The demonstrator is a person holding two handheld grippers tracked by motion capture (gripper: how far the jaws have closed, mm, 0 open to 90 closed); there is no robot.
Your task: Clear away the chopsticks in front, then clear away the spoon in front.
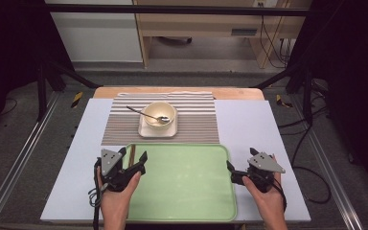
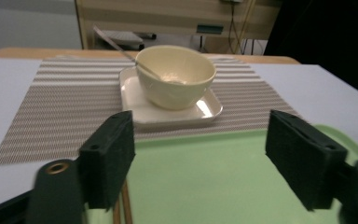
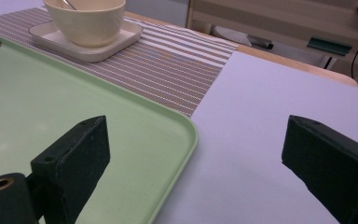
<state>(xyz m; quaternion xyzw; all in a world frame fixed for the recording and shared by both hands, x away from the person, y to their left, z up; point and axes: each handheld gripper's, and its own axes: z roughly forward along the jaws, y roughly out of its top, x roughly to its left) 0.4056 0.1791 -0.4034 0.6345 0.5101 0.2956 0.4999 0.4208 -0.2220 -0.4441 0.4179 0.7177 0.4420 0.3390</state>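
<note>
Flanking a pale green tray at the near edge of the bench, two hand-held tools sit with their jaws spread wide and nothing between them. The left tool hovers over the tray's near-left corner, its black padded jaws apart above the green surface; the right tool stands just beside the tray's right rim, one jaw over the tray's edge and the other over the bare lavender-grey bench top. The tray is a rounded-corner rectangle with a low raised lip, smooth and matte, lying flat and squarely toward the person's side. One pair of brown chopsticks lies along its left edge, partly beneath the left tool. Just beyond the tray's far rim lies one striped placemat, brown and white bands running across it, the tray's rim touching or slightly overlapping its near edge. On the mat stands one square cream plate with rounded corners, carrying one cream bowl. One metal spoon rests in the bowl, its handle leaning out over the rim toward the left. The count: two tools, one tray, one mat, one plate, one bowl, one spoon.
</note>
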